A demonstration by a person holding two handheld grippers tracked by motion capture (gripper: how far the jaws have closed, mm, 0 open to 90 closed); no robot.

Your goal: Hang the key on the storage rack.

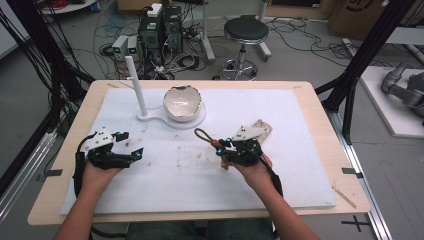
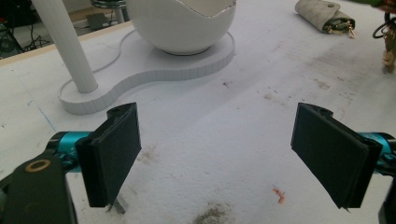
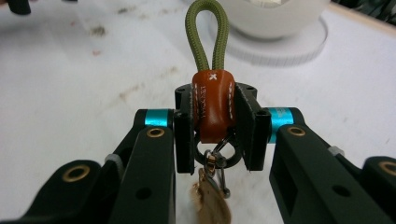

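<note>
White mat, olive cord loop (image 3: 206, 35), brown leather tab (image 3: 214, 105), brass charm (image 3: 212, 203)

— What carries everything on your side?

— I see a light wooden table (image 1: 320, 107), and on it lies a big white foam sheet (image 1: 280, 165) that covers almost the whole top. The sheet has brownish dirty marks near the middle.

— And directly on the sheet?

— At the far side stands a flat white stand base (image 1: 172, 121) with a thin white upright post (image 1: 136, 85) on its left end and a white cracked-egg-shaped bowl (image 1: 183, 102) on its right end. To the right of it, apart, lies a small beige fabric pouch (image 2: 322, 14) with a golden clasp.
</note>
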